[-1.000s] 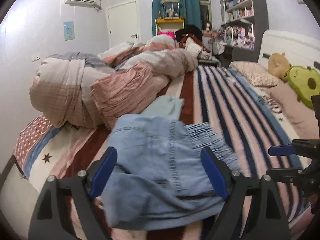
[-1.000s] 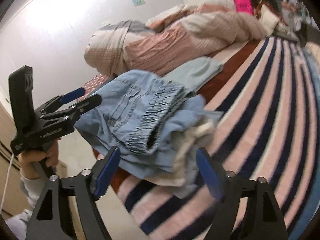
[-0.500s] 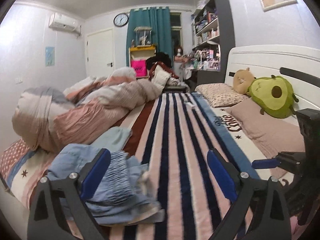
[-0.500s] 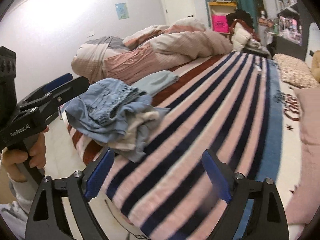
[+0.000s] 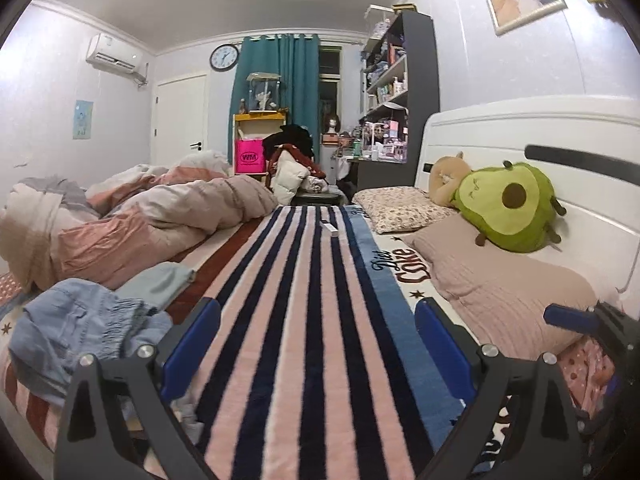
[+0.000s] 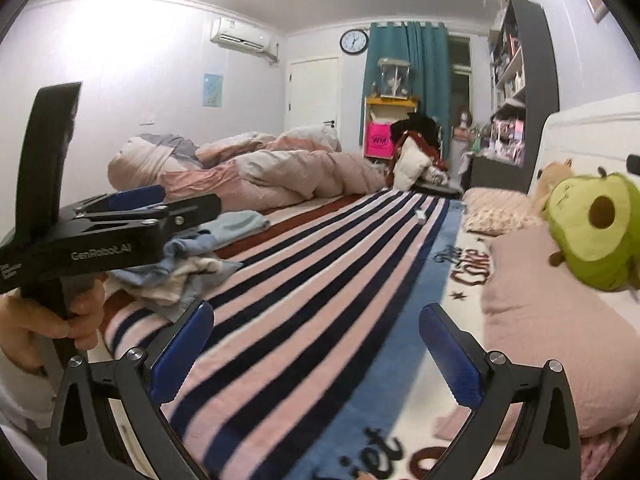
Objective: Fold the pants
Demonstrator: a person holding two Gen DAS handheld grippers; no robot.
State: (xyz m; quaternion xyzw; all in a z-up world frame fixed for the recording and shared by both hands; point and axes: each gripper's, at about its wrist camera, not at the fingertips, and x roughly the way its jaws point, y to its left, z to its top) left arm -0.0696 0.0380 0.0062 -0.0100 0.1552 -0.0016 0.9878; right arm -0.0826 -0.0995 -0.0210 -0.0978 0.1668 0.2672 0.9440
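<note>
The light blue denim pants [image 5: 80, 332] lie crumpled in a heap on the left side of the striped blanket [image 5: 304, 320], near the bed's front edge. They also show in the right wrist view [image 6: 188, 264], partly hidden behind my left gripper [image 6: 160, 210]. My left gripper [image 5: 316, 344] is open and empty, held above the blanket to the right of the pants. My right gripper [image 6: 316, 344] is open and empty above the blanket, further right, and shows at the right edge of the left wrist view [image 5: 576, 316].
A bunched pink and grey duvet [image 5: 132, 224] lies behind the pants. A folded pale green cloth [image 5: 156, 284] lies beside them. Pillows [image 5: 500, 280] and an avocado plush [image 5: 508, 204] sit along the white headboard on the right. A small white object [image 5: 330, 228] lies on the blanket further back.
Both grippers have swung right and lifted away from the pants, which now sit at the left of both views. The pants stay crumpled on the bed.
</note>
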